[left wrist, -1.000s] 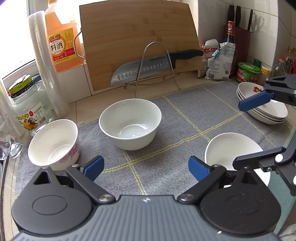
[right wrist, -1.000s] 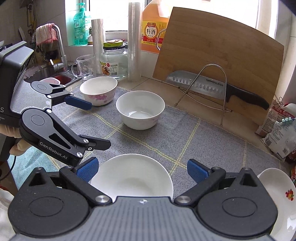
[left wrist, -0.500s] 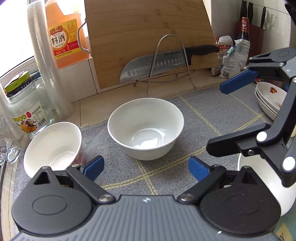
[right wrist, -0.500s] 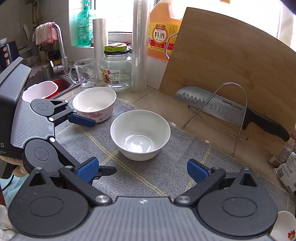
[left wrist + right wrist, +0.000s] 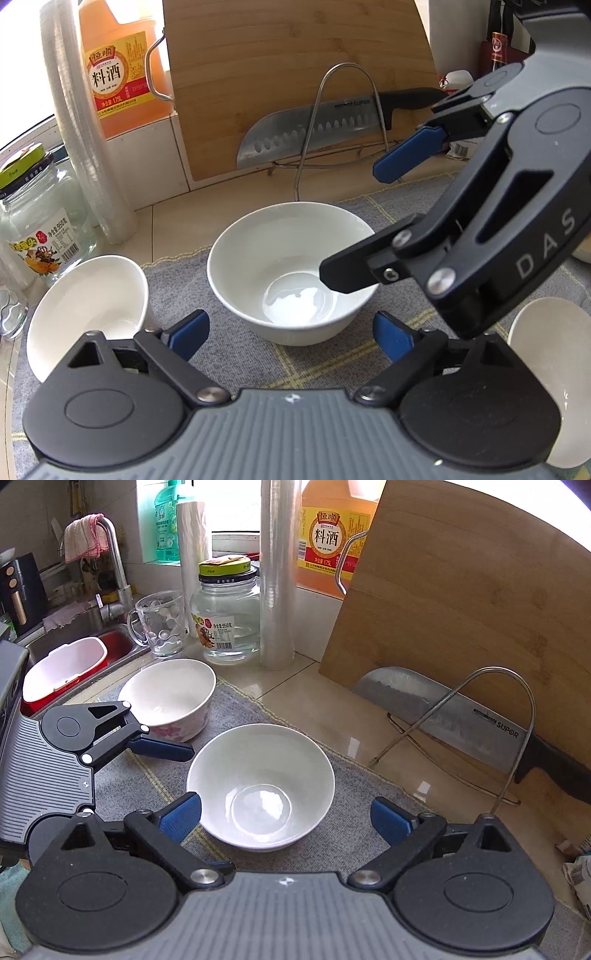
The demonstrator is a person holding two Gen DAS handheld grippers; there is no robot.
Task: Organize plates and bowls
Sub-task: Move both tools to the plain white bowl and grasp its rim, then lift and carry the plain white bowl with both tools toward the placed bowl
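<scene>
Right wrist view: plain white bowl (image 5: 260, 788) sits upright on the grey checked mat (image 5: 351, 834), mid-mat, between the spread blue pads of the right gripper (image 5: 286, 816), which holds nothing. Interior glossy, empty, with a highlight at the bottom. Left gripper (image 5: 291, 334) also wide apart, empty, facing the same bowl. Floral-sided bowl (image 5: 170, 698) stands at the mat's back-left corner, near the glass jar (image 5: 227, 616). Another white bowl (image 5: 554, 373) lies at the mat's right edge. Cleaver (image 5: 447, 709) rests on the wire rack against the bamboo cutting board (image 5: 472, 602).
</scene>
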